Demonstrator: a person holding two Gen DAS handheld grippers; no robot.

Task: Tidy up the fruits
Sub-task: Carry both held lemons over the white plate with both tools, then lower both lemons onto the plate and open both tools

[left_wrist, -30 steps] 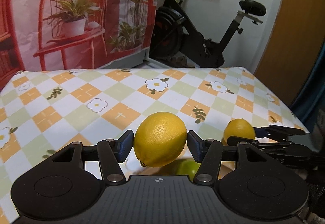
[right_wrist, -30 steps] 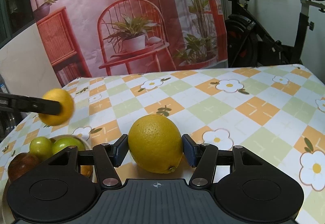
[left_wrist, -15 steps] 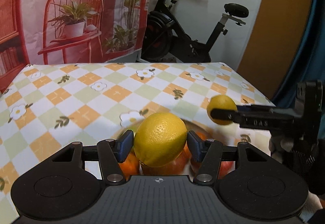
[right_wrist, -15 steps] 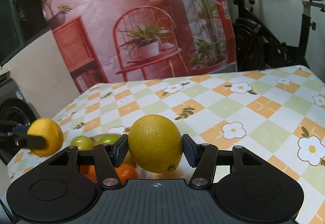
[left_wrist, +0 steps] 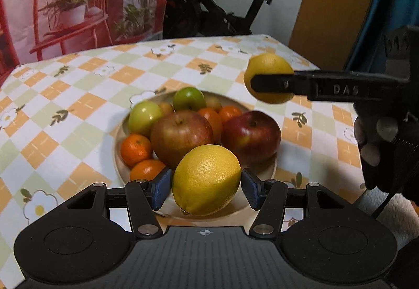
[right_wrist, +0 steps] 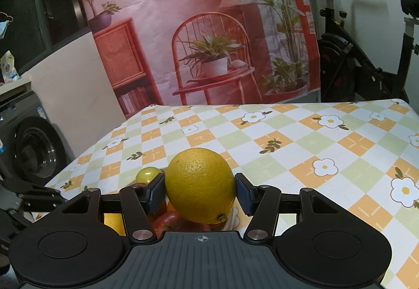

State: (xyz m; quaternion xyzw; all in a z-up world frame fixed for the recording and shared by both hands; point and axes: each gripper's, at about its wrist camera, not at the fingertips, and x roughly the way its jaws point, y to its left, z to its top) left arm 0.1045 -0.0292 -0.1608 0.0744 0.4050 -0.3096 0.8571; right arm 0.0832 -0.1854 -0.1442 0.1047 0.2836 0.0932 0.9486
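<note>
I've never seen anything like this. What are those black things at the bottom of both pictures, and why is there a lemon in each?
There is no robot here. A person holds a two-finger tool in each hand, and each tool carries a wide-angle camera looking forward along its fingers. One picture comes from the left tool, which grips a lemon above a plate of apples, oranges and green fruit on a checked tablecloth. The other comes from the right tool, gripping a second lemon. In the left picture that right tool reaches in from the side, held in a gloved hand. An exercise bike stands behind the table.
</note>
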